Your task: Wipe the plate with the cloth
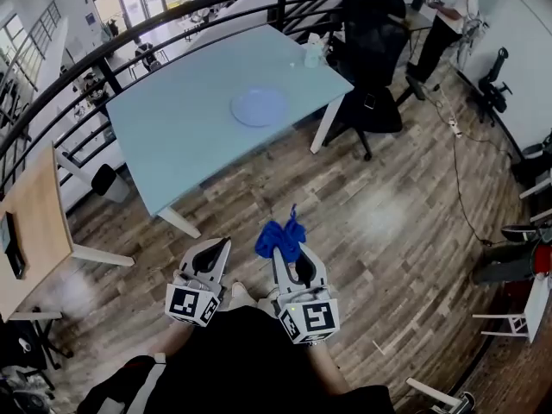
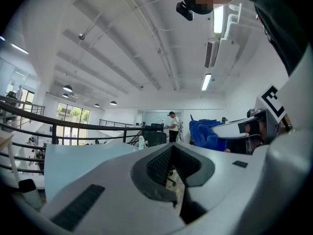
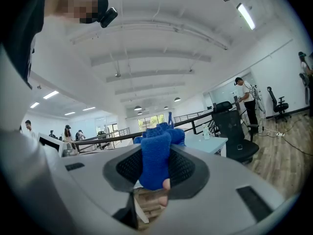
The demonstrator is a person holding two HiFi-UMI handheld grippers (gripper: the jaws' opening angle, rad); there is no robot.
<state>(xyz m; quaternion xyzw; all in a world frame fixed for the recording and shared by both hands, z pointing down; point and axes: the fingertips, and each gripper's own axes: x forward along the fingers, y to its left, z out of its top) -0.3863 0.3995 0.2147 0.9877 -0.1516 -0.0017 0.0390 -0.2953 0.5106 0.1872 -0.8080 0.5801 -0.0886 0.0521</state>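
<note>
Stood on the wood floor (image 1: 405, 231), well apart from the table (image 1: 172, 136). Plate (image 1: 259, 107) lay flat near the table's middle, pale blue on pale blue, nothing touching it.

Right gripper (image 1: 291, 259) was clamped on the cloth (image 1: 279, 237). Its own view showed a blue fold pinched between the pads, with most of the bulk bunched above the tips. Left gripper (image 1: 216, 248) had its jaws drawn together with nothing between them. Both were held low, close to my body.

Risks as I judged them:
- The grip took only a narrow fold. Dragging it over the plate could tug the cloth out of the jaws.
- With the wad standing proud of the tips, I might misjudge contact and press hard plastic on the plate.
- The plate sat loose on a smooth top. A sideways wipe could skate it toward the edge unless the left gripper steadied it.
- The plate's rim blended with the table, so it would be easy to miss.
</note>
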